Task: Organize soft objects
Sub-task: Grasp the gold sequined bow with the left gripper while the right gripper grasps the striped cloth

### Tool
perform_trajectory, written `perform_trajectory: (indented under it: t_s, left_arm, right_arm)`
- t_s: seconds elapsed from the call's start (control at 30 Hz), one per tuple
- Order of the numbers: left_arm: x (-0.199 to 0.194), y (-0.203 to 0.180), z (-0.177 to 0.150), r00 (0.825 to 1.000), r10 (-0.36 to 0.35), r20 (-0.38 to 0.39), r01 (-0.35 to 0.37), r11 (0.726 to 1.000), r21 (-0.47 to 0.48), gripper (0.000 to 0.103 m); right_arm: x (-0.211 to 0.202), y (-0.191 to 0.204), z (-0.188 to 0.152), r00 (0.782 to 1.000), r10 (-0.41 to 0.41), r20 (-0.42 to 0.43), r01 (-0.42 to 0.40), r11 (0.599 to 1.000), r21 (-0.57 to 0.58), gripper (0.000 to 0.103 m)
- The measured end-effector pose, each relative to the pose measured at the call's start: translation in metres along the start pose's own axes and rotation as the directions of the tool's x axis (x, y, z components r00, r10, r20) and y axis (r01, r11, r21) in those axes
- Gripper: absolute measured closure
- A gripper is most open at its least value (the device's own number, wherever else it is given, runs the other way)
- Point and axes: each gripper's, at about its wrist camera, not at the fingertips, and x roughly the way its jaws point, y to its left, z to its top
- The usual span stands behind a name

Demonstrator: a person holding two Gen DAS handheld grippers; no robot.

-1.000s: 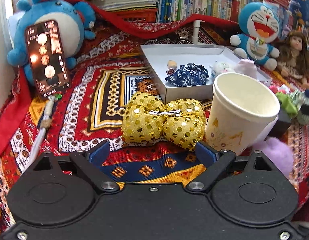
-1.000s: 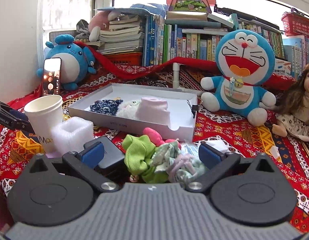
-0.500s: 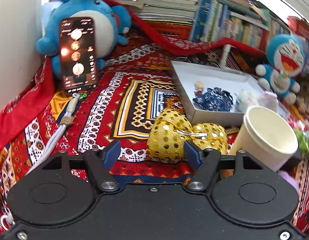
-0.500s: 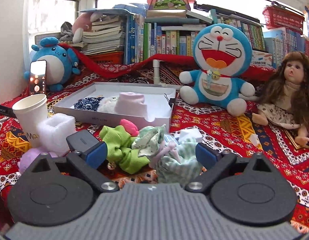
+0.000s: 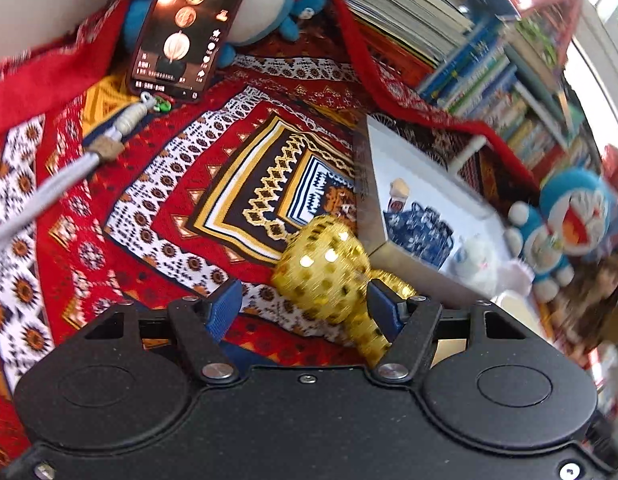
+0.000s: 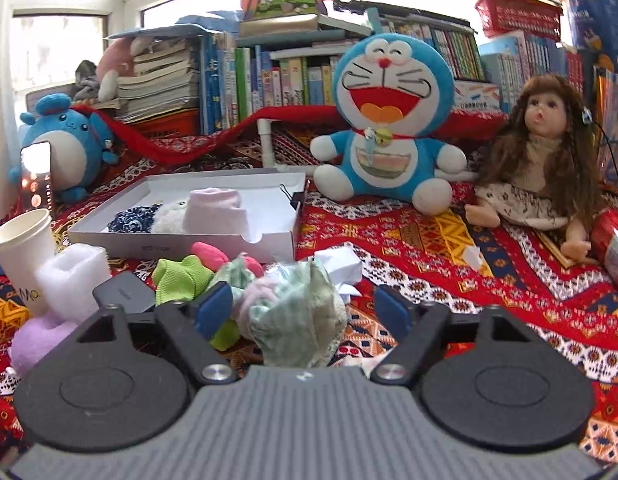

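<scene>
Pickup step — left gripper (image 5: pixel 303 304) half-open around gold sequinned fabric bow (image 5: pixel 325 266) beside white cardboard box (image 5: pixel 373 200), grip uncertain; right gripper (image 6: pixel 305 306) closing around pale green striped cloth bundle (image 6: pixel 297 304), not pinched yet. Next: clamp, lift into box.

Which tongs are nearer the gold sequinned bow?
Left. The left tongs straddle the gold sequinned bow; the right tongs are closing around a pale striped cloth bundle elsewhere.

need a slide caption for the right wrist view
Right gripper closing around a pale striped fabric bundle, with the white tray of sorted soft items behind.
</scene>
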Motion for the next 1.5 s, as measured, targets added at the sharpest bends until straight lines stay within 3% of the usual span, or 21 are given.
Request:
perform_trajectory:
  t_s: [0.2,0.23,0.27,0.33,0.37,0.43,0.6,0.83,1.17,1.3,1.5]
  left_arm:
    - [0.010,0.005,0.006,0.998,-0.056,-0.015,0.053,0.990,-0.132,0.039]
    - [0.012,0.004,0.007,0.998,-0.060,-0.022,0.057,0.988,-0.141,0.044]
    - [0.014,0.002,0.008,0.998,-0.058,-0.035,0.053,0.989,-0.138,0.063]
    - [0.015,0.000,0.007,0.998,-0.053,-0.042,0.047,0.990,-0.131,0.070]
    - [0.014,-0.002,0.007,0.998,-0.047,-0.031,0.043,0.991,-0.130,0.081]
    - [0.009,-0.006,0.007,0.999,-0.042,-0.016,0.040,0.994,-0.104,0.082]
    - [-0.008,-0.016,0.011,0.999,-0.025,0.041,0.026,0.999,-0.042,0.084]
    - [-0.032,-0.032,0.027,0.991,-0.025,0.129,0.022,0.999,0.026,0.084]
    - [-0.040,-0.070,0.060,0.983,-0.072,0.171,0.055,0.993,0.102,0.084]
    - [-0.028,-0.099,0.078,0.982,-0.090,0.166,0.066,0.987,0.149,0.084]
    - [0.022,-0.134,0.107,0.992,-0.082,0.100,0.070,0.990,0.122,0.084]
  right_arm:
    - [0.006,0.000,-0.002,1.000,0.017,-0.015,-0.016,0.999,0.029,0.020]
    - [0.007,0.001,-0.002,1.000,0.018,-0.017,-0.017,0.999,0.028,0.022]
    - [0.008,0.002,-0.002,1.000,0.020,-0.021,-0.020,0.999,0.028,0.024]
    - [0.009,0.003,-0.002,0.999,0.034,-0.031,-0.033,0.999,0.037,0.037]
    - [0.010,0.003,-0.001,0.999,0.038,-0.034,-0.036,0.998,0.042,0.044]
    - [0.009,0.005,0.000,0.999,0.038,-0.033,-0.037,0.998,0.046,0.066]
    - [0.004,0.007,0.007,0.999,0.034,-0.009,-0.033,0.998,0.060,0.086]
    - [-0.001,0.007,0.019,0.999,0.032,0.020,-0.034,0.997,0.067,0.090]
    - [-0.001,0.010,0.058,0.995,0.043,0.094,-0.048,0.997,0.058,0.091]
    - [0.015,0.015,0.083,0.992,0.072,0.104,-0.079,0.995,0.066,0.091]
    - [0.062,0.034,0.118,0.992,0.101,0.077,-0.108,0.990,0.091,0.091]
